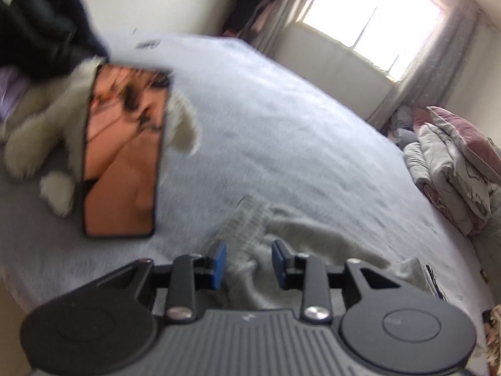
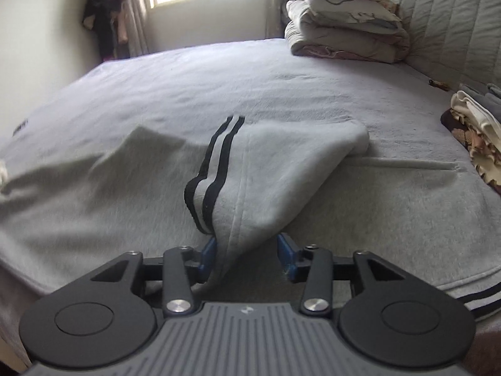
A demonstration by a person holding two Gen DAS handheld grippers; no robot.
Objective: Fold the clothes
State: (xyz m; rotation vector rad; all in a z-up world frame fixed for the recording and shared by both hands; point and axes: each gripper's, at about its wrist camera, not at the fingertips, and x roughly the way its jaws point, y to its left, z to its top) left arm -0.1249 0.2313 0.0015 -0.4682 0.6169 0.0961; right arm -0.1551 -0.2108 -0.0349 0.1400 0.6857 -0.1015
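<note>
Folding the grey garment (image 2: 281, 169) on the bed (image 2: 219, 78), I have both jaws apart; right gripper (image 2: 247, 253) lets its folded flap rest; left gripper (image 1: 249, 264) holds nothing, cloth only below.

I read no text anywhere; small dark mark on grey fleece bed blanket (image 1: 147, 44) too blurred.

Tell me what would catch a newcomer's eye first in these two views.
Probably the grey garment with two black stripes, its folded-over corner lying between the open right gripper. In the left wrist view, a phone stands propped against a white plush toy at the left of the bed, beyond the open left gripper.
</note>
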